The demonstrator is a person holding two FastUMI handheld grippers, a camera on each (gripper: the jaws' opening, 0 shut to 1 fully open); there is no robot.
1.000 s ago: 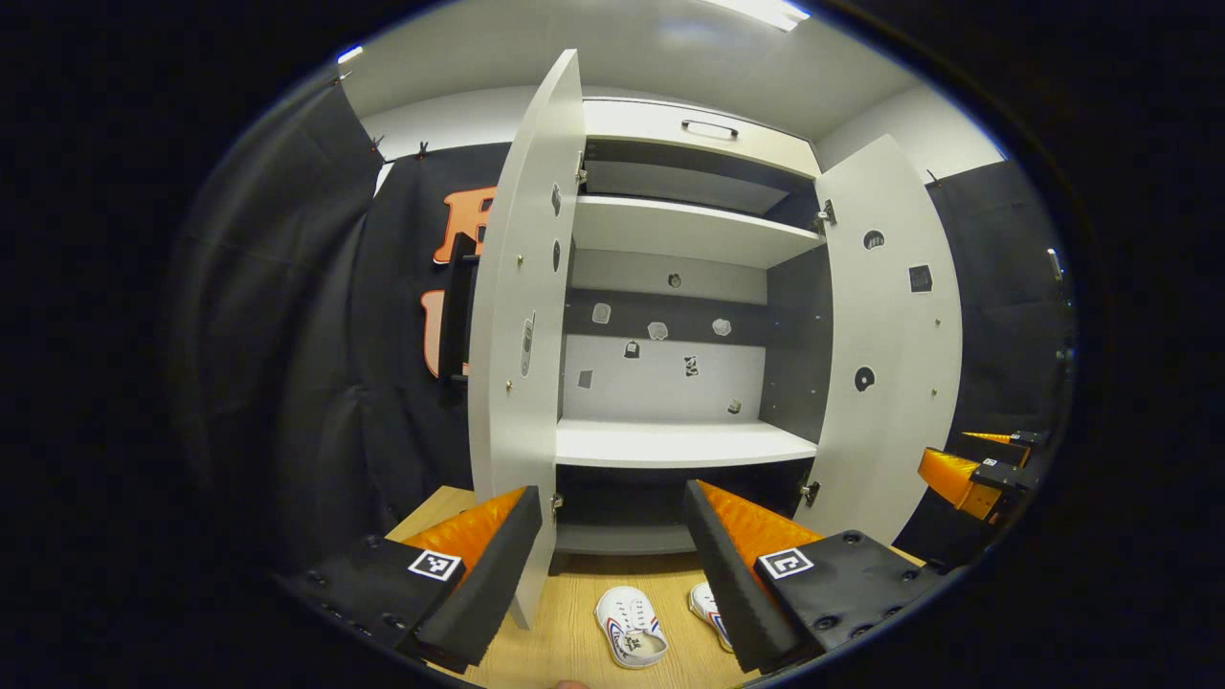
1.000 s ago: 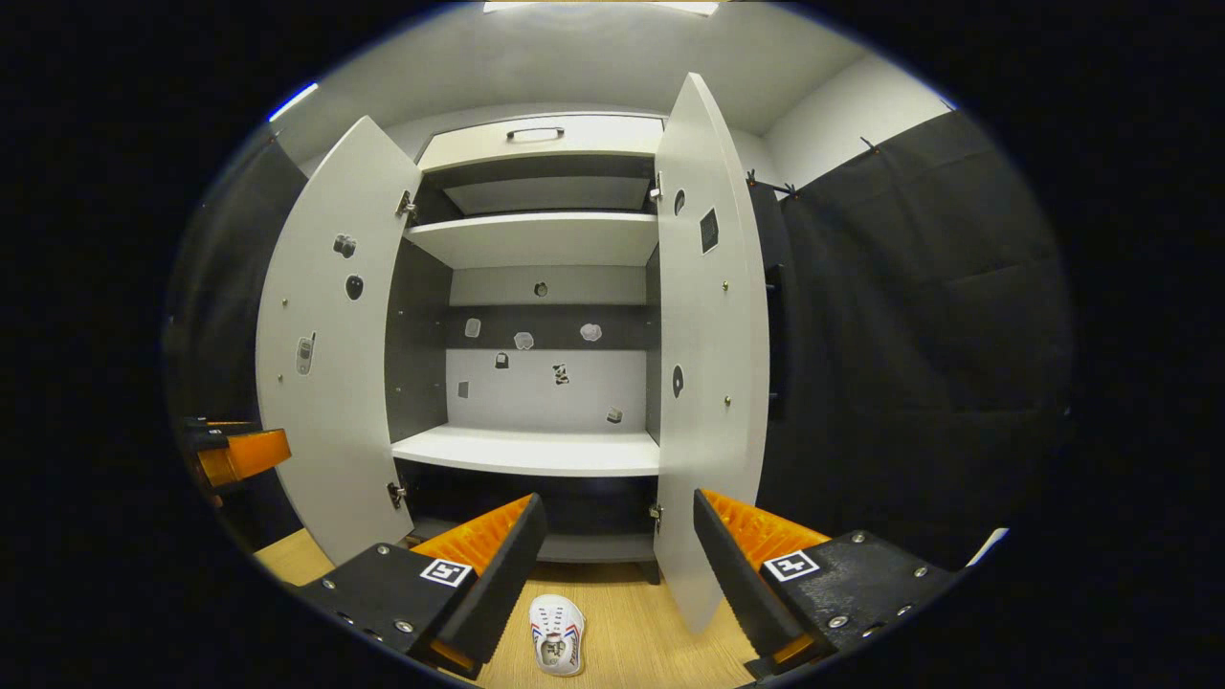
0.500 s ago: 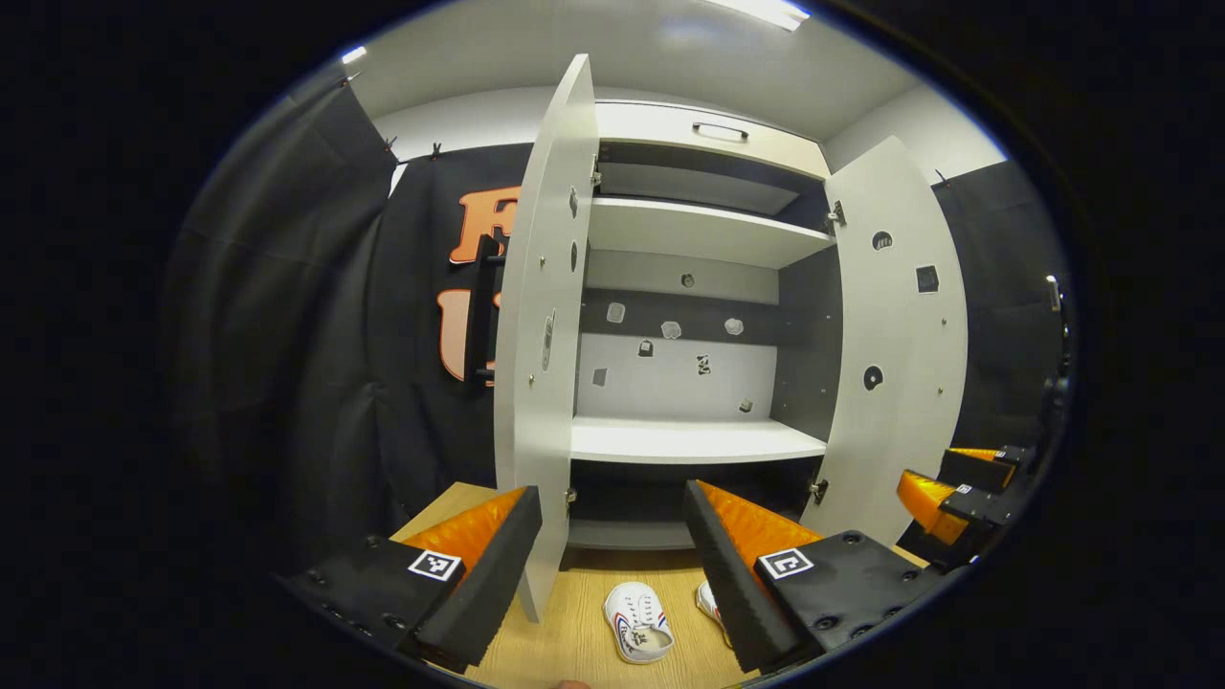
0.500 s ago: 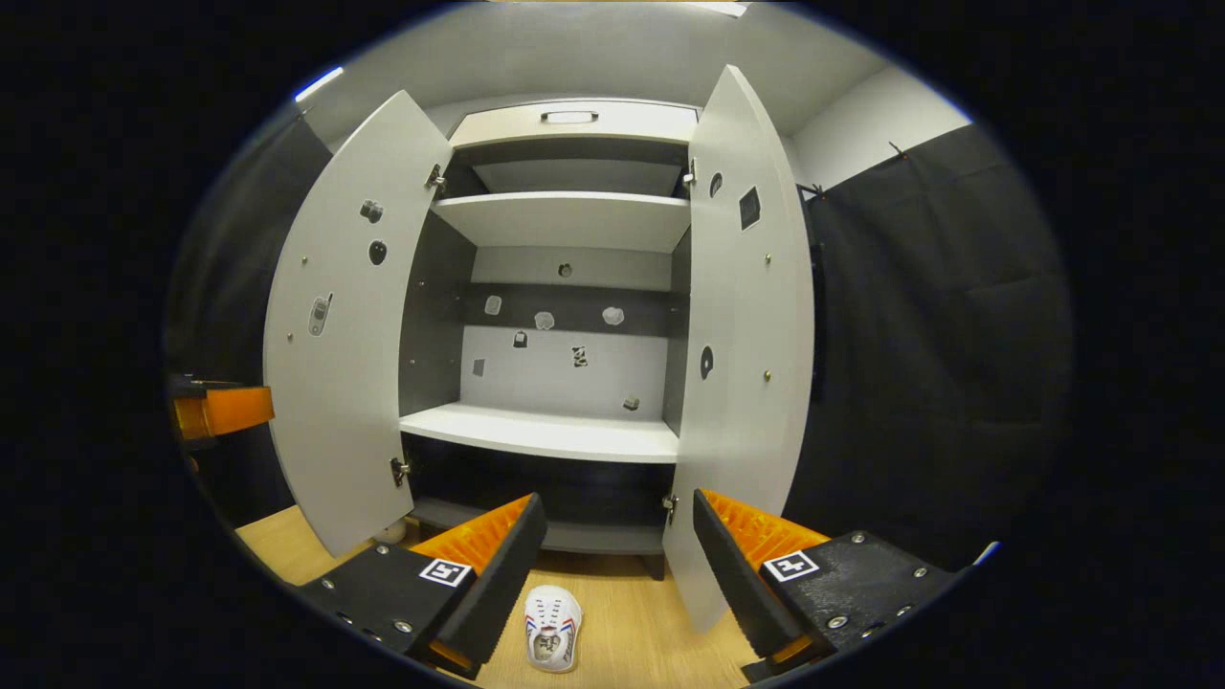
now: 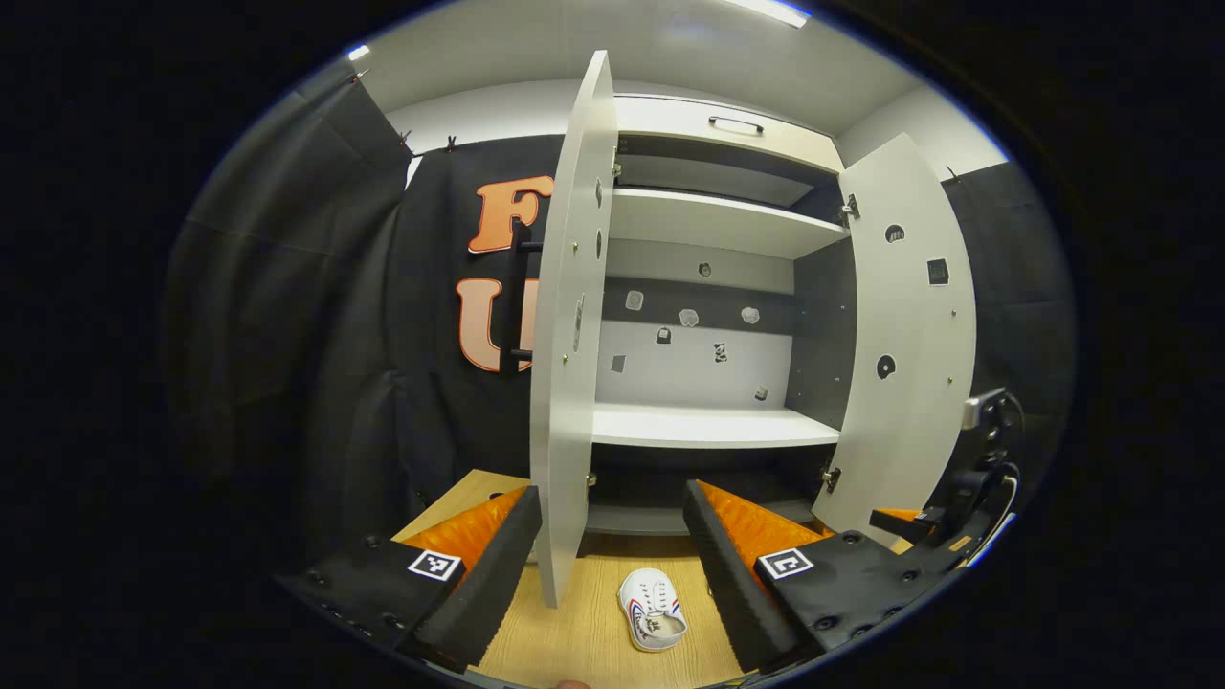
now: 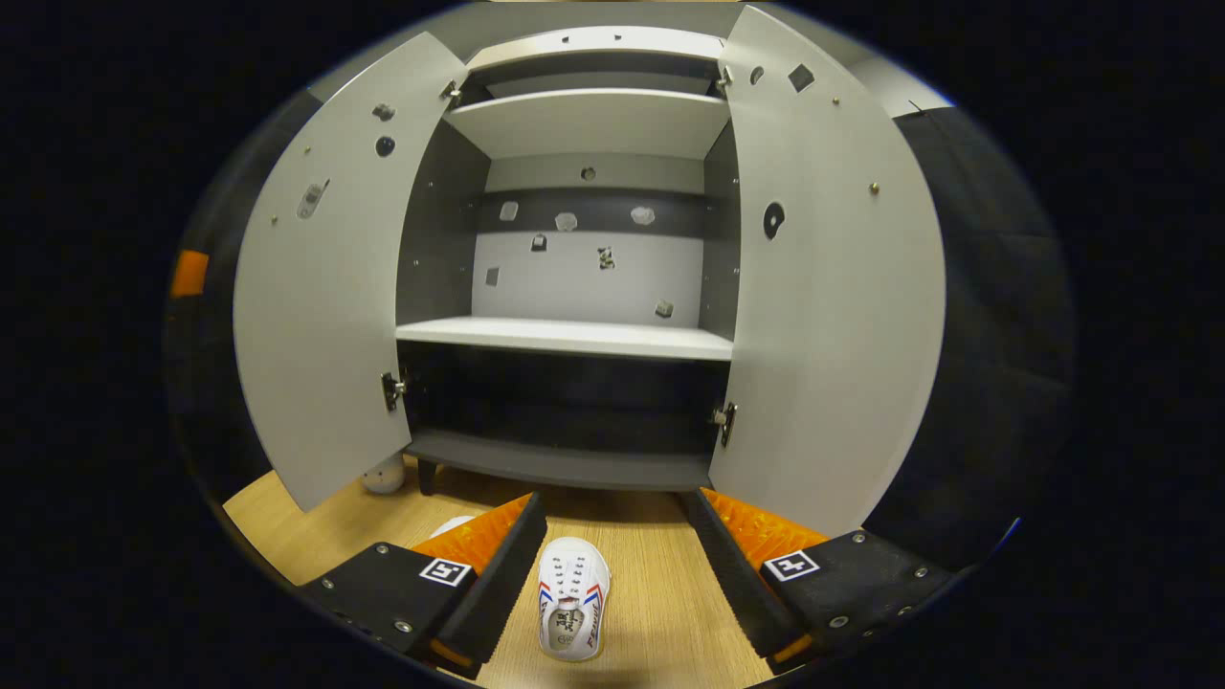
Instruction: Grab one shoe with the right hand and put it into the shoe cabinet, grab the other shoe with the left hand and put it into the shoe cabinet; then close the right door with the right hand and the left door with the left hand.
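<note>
A white shoe [image 6: 572, 608] with red and blue stripes lies on the wooden floor [image 6: 660, 612], toe toward the shoe cabinet [image 6: 565, 337]. My right gripper [image 6: 612, 565] hangs open just above it, the shoe near its left finger. A sliver of the second shoe [image 6: 450, 524] peeks out behind that finger. In the left gripper view one shoe [image 5: 653, 622] lies below my open left gripper [image 5: 608, 574], which holds nothing. Both cabinet doors stand open: the left door [image 5: 565, 383] edge-on, the right door [image 5: 909, 335] swung wide. The right gripper [image 5: 943, 522] sits low at the far right.
The cabinet has an upper shelf [image 6: 589, 120], a middle shelf and a dark bottom shelf [image 6: 560, 464], all bare. A small white round thing [image 6: 385, 474] sits on the floor under the left door [image 6: 321, 287]. Black cloth hangs on both sides.
My right gripper has dropped and moved in toward the cabinet, so the shoe now lies between its fingers. My left gripper has shifted, the left door now edge-on and one shoe hidden.
</note>
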